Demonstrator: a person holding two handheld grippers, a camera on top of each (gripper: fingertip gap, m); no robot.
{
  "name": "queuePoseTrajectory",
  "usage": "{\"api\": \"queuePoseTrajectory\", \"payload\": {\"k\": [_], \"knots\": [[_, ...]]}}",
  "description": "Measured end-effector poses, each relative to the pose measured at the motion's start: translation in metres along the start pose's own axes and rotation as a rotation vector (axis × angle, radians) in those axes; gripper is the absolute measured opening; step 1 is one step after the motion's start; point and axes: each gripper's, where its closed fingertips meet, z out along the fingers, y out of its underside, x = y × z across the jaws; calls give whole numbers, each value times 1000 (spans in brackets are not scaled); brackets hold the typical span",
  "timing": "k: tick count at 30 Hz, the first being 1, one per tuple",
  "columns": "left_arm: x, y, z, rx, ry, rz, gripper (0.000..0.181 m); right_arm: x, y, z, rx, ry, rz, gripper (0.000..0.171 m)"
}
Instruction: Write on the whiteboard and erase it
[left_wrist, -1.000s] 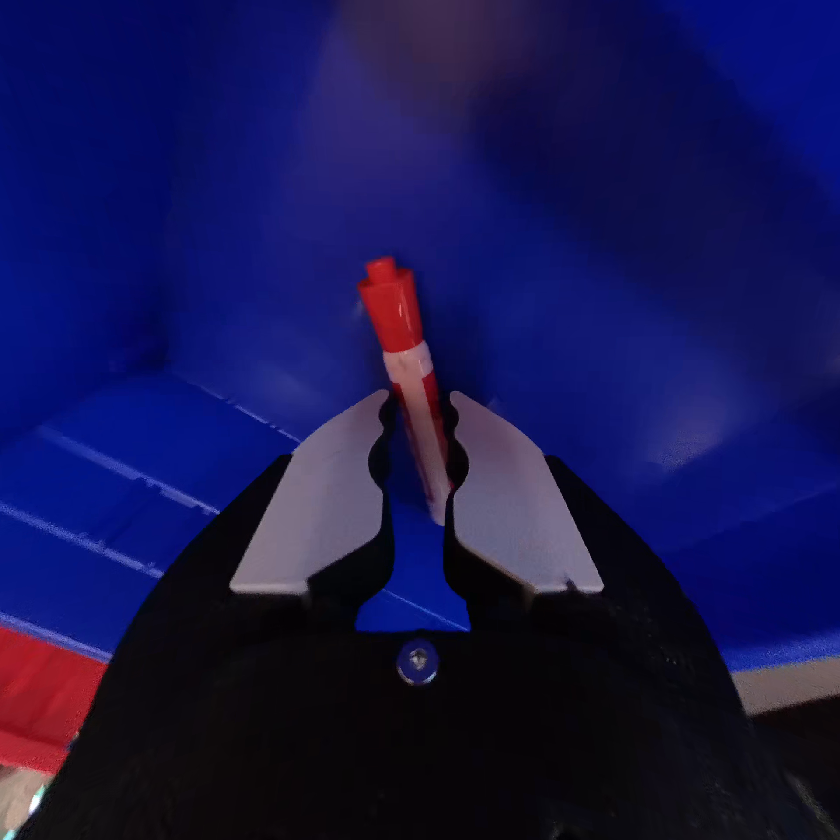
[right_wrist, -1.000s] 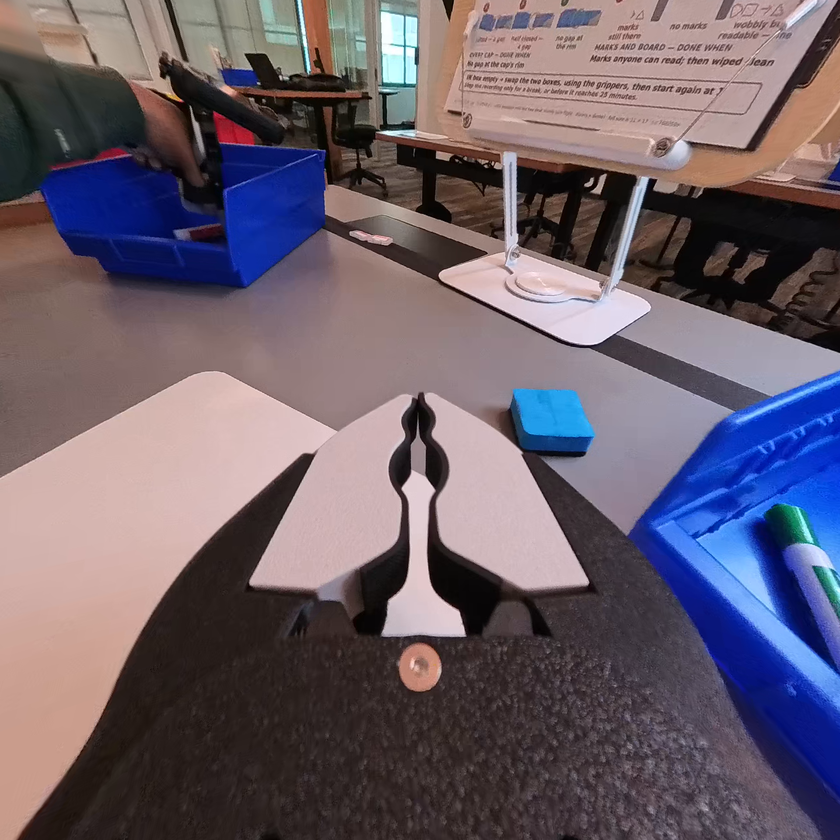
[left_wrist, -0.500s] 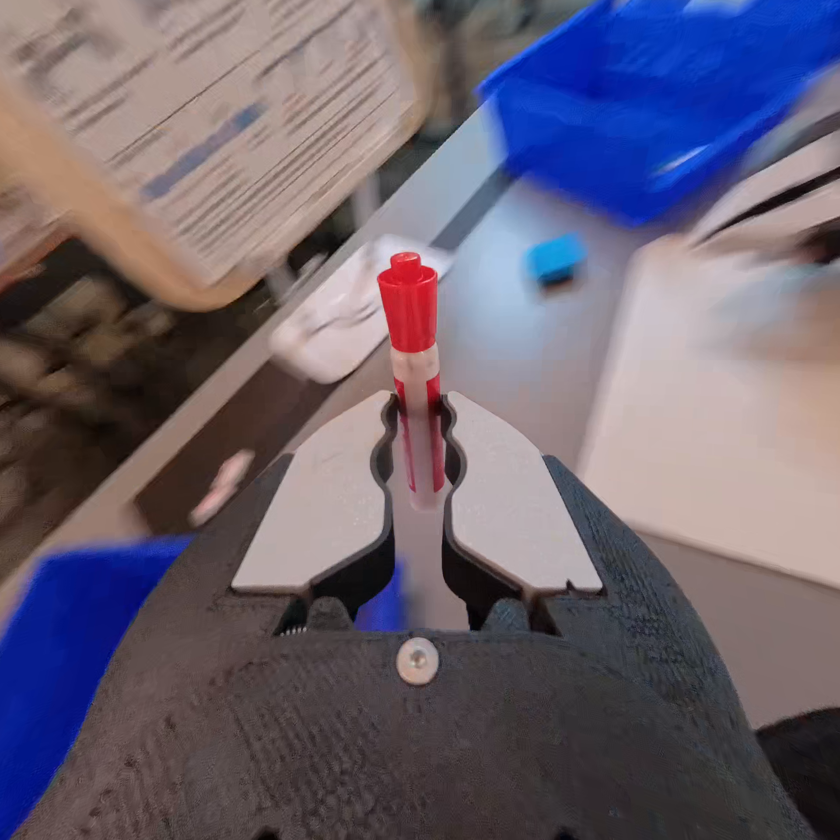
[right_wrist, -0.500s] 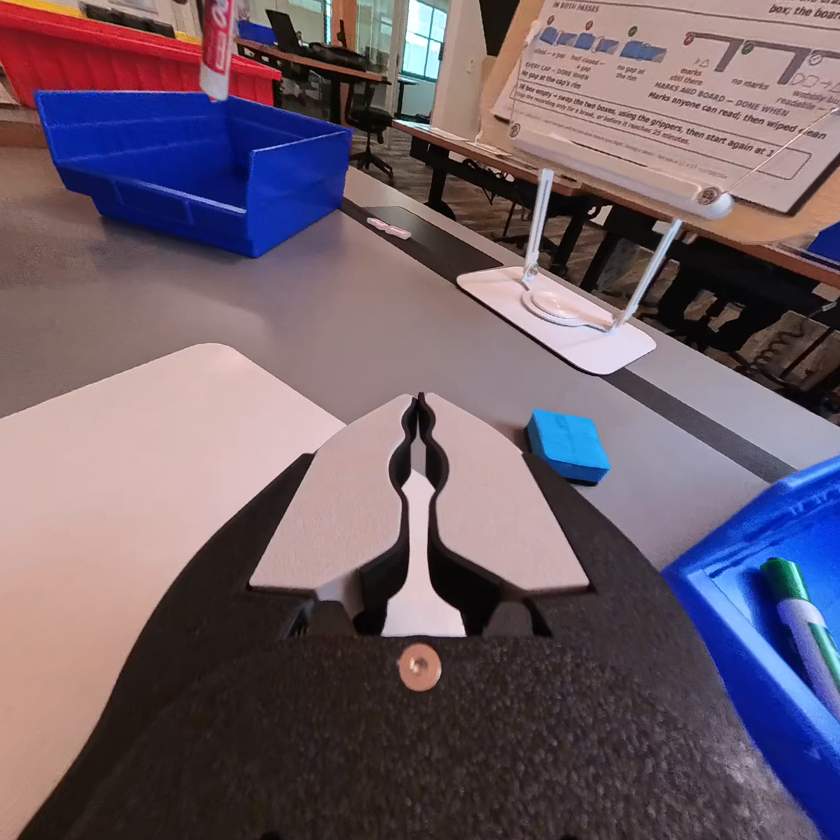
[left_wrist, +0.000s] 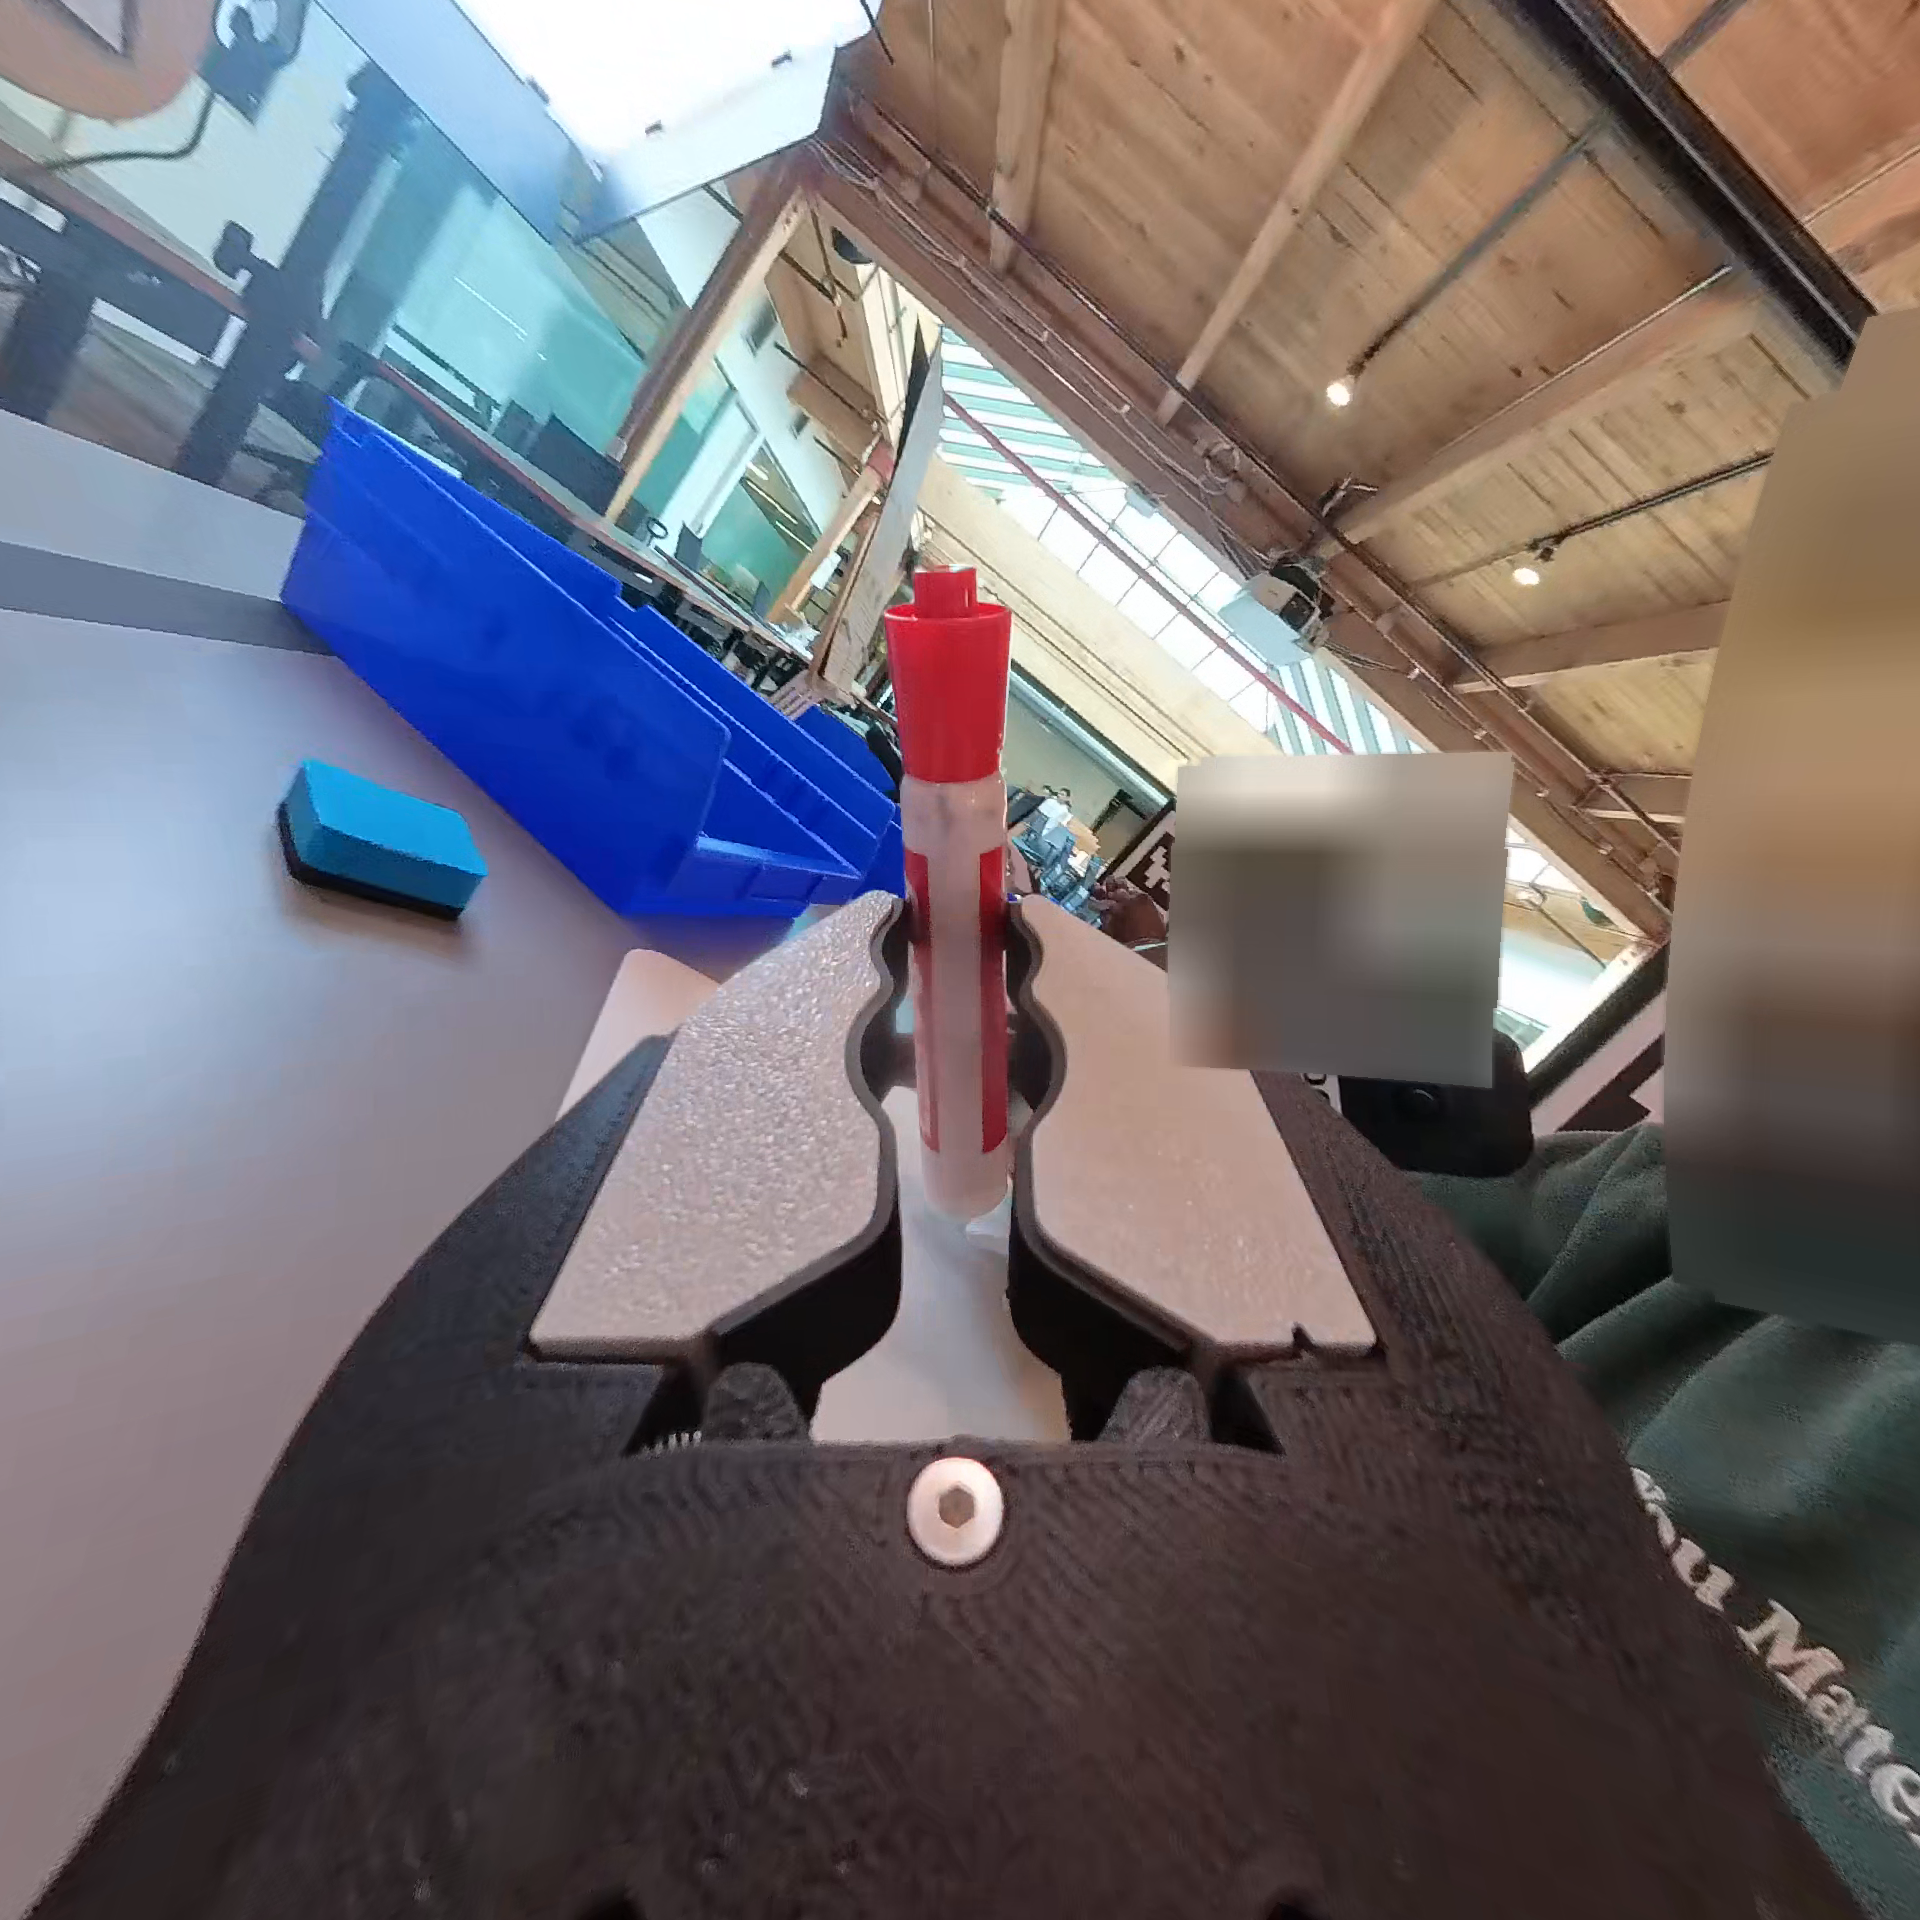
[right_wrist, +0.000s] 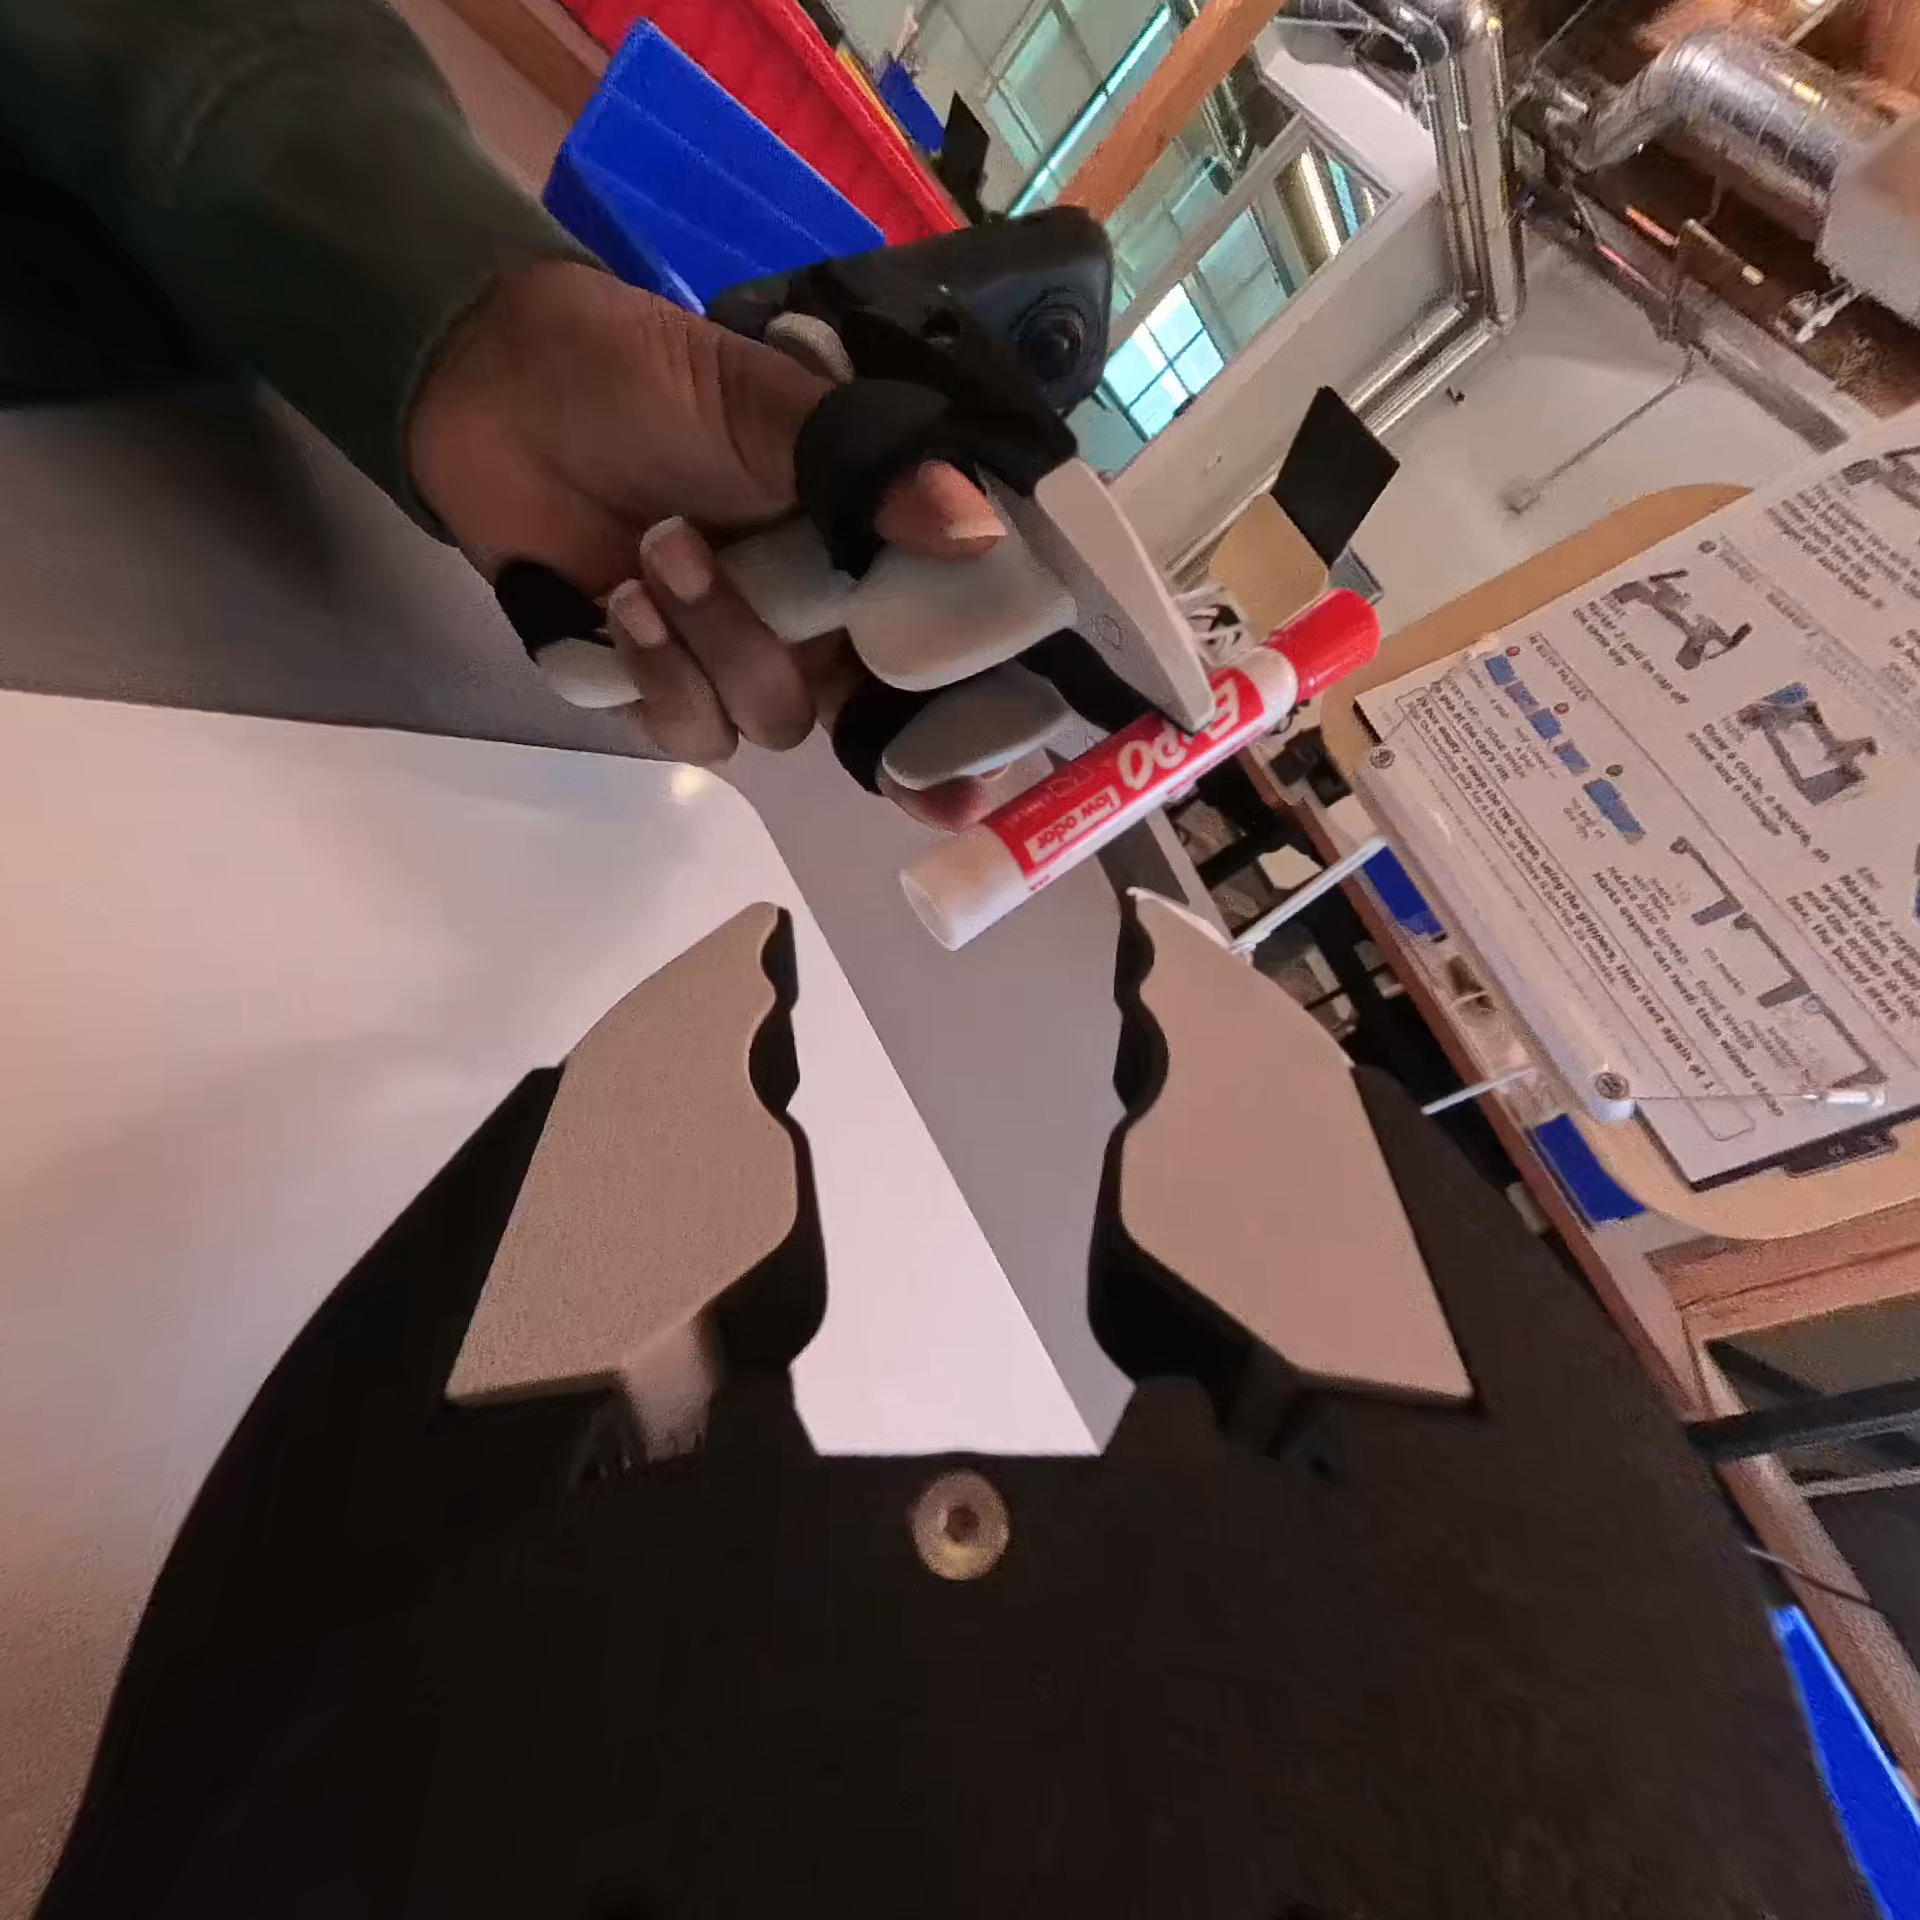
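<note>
Marker (left_wrist: 954, 904) first: a second ago my left claw (left_wrist: 958, 920) had it down inside a blue bin; now it is lifted clear and held up in the air above the whiteboard (right_wrist: 312, 935), the claw clamped on its barrel. My right claw (right_wrist: 951, 914), pressed shut a second ago over the board, has spread wide and turned to face the marker, whose butt end hangs just beyond its fingertips at 12 o'clock. I judge that the pick is done and the uncapping comes next; nothing is written yet, for the board shows bare.

Nearest, both claws have rough black printed bodies with pale grainy finger plates, scalloped along their inner edges. The marker is a smooth round white plastic tube with a red label band and a ribbed red cap (right_wrist: 1335, 649), still on, pointing away toward 2 o'clock in the right view. The board is glossy white with a rounded corner, lying on the matt grey tabletop (left_wrist: 156, 987). Farther, at 10 o'clock in the left view, lies the eraser (left_wrist: 379, 852), a blue block on a dark felt base, and beyond it a hard blue bin (left_wrist: 540, 727).
</note>
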Motion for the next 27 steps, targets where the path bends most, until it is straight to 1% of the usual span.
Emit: {"api": "queuePoseTrajectory", "payload": {"k": [3, 7, 9, 10, 12, 17, 20, 22, 25, 27], "knots": [[4, -6, -4, 51, 1, -12, 17, 3, -1, 8, -24, 57, -31, 59], [11, -7, 1, 100, 28, -59, 17, 14, 2, 16, -51, 113, 17, 58], [17, -4, 3, 98, 38, -49, 17, 20, 3, 14, -49, 144, 41, 51], [18, -7, 2, 112, 38, -51, 17, 22, 2, 12, -40, 149, 46, 52], [18, -9, -1, 118, 43, -66, 17, 26, -1, 9, -26, 164, 51, 48], [17, -8, -3, 147, 58, -181, 17, 36, -9, 1, 11, 208, 40, 45], [24, -6, 1, 149, 93, -255, 17, 29, -17, 4, 18, 201, -15, 45], [31, 2, 5, 119, 108, -257, 17, 26, -21, 7, 9, 217, -68, 45], [27, 7, 8, 104, 90, -272, 17, 31, -25, 6, 19, 249, -91, 39], [36, 5, 10, 134, 156, -302, 18, 35, -22, 7, 14, 259, -92, 36]]}}
